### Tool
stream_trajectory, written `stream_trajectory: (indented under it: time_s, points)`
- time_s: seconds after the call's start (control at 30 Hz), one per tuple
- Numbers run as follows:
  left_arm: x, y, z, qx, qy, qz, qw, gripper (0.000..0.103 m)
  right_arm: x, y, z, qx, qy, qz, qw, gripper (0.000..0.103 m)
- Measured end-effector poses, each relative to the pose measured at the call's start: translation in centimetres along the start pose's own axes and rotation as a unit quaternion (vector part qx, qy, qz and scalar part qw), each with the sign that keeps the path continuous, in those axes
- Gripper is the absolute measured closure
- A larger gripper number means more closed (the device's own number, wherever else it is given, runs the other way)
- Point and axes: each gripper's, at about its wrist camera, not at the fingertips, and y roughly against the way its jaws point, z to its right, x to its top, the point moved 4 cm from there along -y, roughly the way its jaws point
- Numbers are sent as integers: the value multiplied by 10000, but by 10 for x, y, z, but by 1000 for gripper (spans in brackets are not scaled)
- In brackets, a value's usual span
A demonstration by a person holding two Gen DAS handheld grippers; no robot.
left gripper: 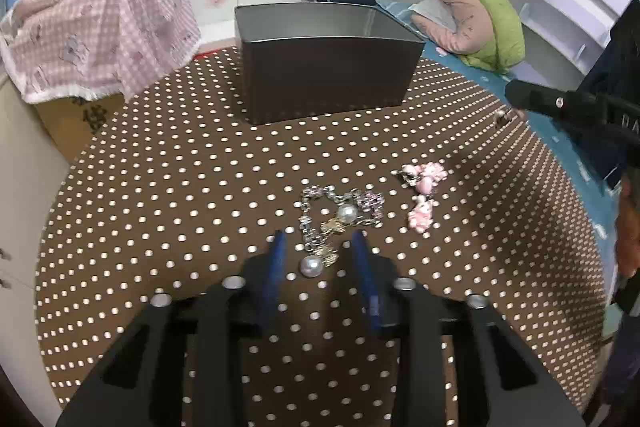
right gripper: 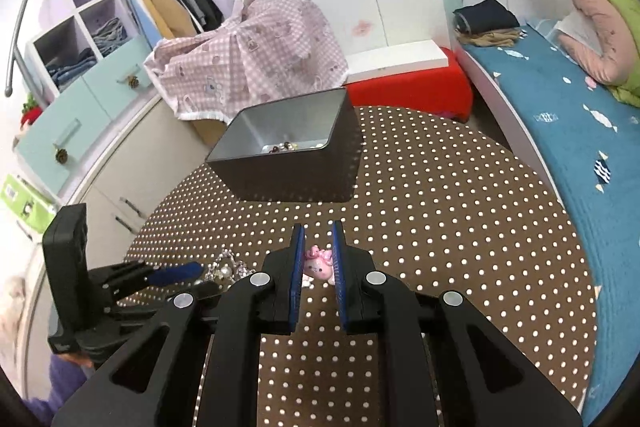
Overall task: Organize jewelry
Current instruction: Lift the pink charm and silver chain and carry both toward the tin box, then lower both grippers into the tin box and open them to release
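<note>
A silver chain with two pearls (left gripper: 334, 223) lies on the brown dotted tablecloth (left gripper: 180, 187). My left gripper (left gripper: 320, 247) is open, its blue fingers on either side of the chain's near end. Pink charm pieces (left gripper: 422, 187) lie to the right of the chain. In the right wrist view my right gripper (right gripper: 318, 239) is open with a pink charm (right gripper: 318, 265) between its fingers, above the table. A dark metal box (left gripper: 328, 67) stands at the back; in the right wrist view it (right gripper: 288, 163) holds several small beads (right gripper: 286, 146).
The round table's edge curves close on the right, with a blue bed (right gripper: 580, 131) beyond. A pink checked cloth (left gripper: 96, 23) covers a cardboard box at the left. A red stool (right gripper: 408, 87) stands behind the table. Cabinets (right gripper: 80, 99) stand at the left.
</note>
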Motion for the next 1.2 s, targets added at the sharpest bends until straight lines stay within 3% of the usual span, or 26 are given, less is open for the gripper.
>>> stream_trajectory:
  time_s: [0.03,0.3,0.4,0.43,0.5,0.8,1.1,1.2]
  points:
    - [-1,1,0,111,-25,14,9999,92,0,0,0,-6,-5,6,10000,89]
    - [12,17,-13,-194,232,263,9992,94,6,-1,-9,24,71,32,10000,89]
    - [33,36,-15,-401,247,546,9974,94,15,2,-12,34,125,108,9999,89]
    - [42,41,-14,-507,241,620,9965,100,18,2,-13,57,139,114,9998,89]
    - [66,52,-13,-643,229,773,9947,100,28,2,-18,60,222,186,9996,89]
    - [136,80,13,-817,-287,1306,9876,100,81,-4,-41,201,439,406,9980,89]
    - [185,54,-2,-638,-120,1132,9914,100,108,-37,-47,118,475,226,9985,89]
    - [189,24,-13,-636,70,754,9951,100,109,-54,-43,129,405,63,9991,89]
